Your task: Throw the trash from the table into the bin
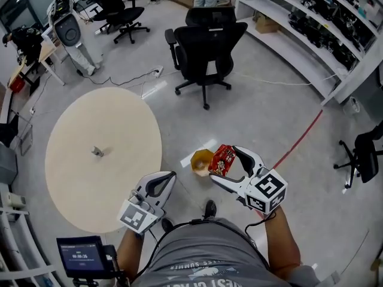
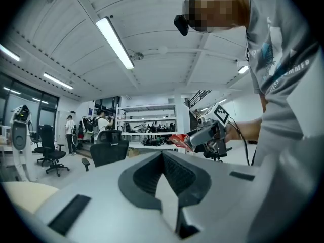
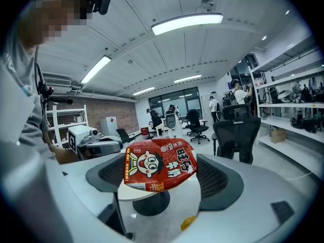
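Your right hand-held gripper [image 1: 227,164] is clamped tight on the red snack packet [image 3: 159,165]. The packet hangs over the floor, with the yellow bin [image 1: 201,161] just beside it at nine o'clock. Ease a touch that way and get squarely above the opening. Then part the jaws wide so it drops clean. Your left hand-held gripper [image 1: 166,180] is closed on nothing. Further out at nine o'clock, one small grey scrap [image 1: 97,152] waits on the desk [image 1: 90,196].

Bright, even light is cast by ceiling strip lights [image 3: 187,23] above the jaws. Both gripper views are bent and darkened at the edges.
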